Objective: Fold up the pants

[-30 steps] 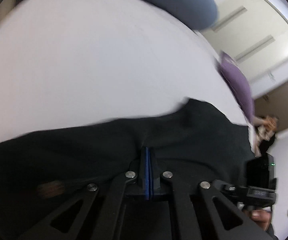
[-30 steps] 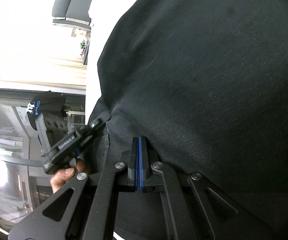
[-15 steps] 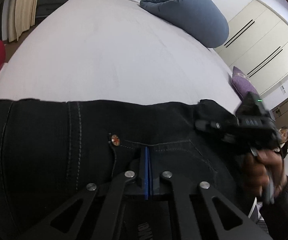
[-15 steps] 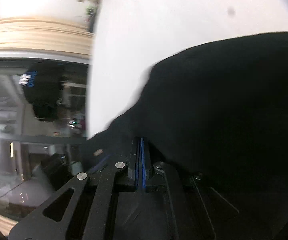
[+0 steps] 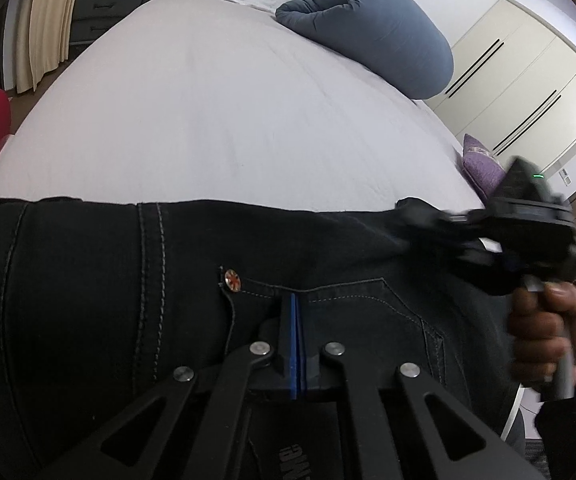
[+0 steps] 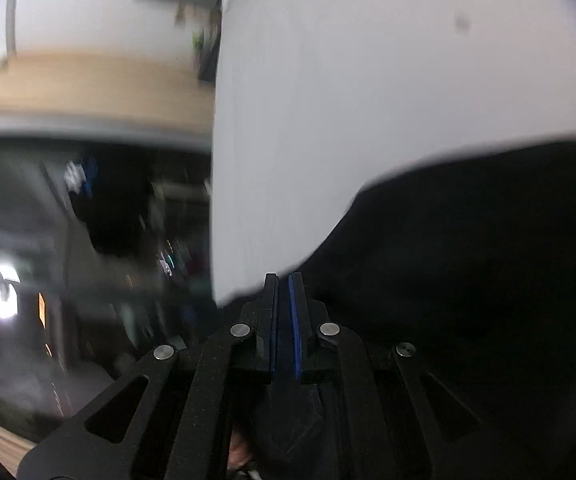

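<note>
Left gripper (image 5: pixel 294 320) pinches the pants (image 5: pixel 88 300) at the pocket edge; right gripper (image 6: pixel 284 304) shows a narrow gap over dark cloth, grip uncertain. Pants span the near edge of the bed (image 5: pixel 228 120). Risk: a loosened right corner drops, skewing the fold

Right gripper (image 6: pixel 284 292) has its blue-lined fingers (image 6: pixel 297 320) pinched on dark fabric, just a thin gap between them. The pants (image 6: pixel 468 260) fill the lower right (pretty much black here), draped over the white bed (image 6: pixel 368 80). Left side's a blurry room.
</note>
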Motion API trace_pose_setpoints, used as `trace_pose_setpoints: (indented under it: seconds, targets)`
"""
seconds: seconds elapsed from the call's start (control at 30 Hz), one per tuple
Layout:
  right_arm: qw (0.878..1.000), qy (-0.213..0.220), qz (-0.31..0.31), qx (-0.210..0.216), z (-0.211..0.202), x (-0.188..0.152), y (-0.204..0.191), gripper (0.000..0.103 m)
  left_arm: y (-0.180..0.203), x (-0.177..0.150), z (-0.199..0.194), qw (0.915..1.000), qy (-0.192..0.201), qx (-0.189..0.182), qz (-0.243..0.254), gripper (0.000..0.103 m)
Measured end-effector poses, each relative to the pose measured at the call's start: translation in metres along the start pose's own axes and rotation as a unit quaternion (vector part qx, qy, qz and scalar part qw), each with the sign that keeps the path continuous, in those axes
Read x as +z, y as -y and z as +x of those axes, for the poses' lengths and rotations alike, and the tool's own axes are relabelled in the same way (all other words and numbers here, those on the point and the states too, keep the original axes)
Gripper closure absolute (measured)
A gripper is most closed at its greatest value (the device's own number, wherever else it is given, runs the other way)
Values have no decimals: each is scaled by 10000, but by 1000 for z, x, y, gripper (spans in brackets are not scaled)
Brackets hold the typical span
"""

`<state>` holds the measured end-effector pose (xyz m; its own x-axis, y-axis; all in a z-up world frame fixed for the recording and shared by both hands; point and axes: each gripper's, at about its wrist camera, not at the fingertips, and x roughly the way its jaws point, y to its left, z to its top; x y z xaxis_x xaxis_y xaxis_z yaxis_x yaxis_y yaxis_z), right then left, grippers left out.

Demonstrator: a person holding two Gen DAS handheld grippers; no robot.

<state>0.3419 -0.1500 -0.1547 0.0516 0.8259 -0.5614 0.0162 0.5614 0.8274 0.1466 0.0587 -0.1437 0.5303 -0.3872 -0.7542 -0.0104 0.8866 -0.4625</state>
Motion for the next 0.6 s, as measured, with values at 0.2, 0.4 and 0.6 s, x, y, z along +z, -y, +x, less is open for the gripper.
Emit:
trace_pose_setpoints:
  seconds: [0.2,0.4,0.6]
  targets:
    - [9848,1528,791,-252,-60,20,51,103,2,-2,2,10000,35,-17,-13,98]
    - [9724,1986,1171,358,-115,-2,60,95,4,-3,5,10000,78,-34,-20,98]
    - [9936,536,749,650,-66,-54,72,103,0,-7,-3,10000,55,39,17,98]
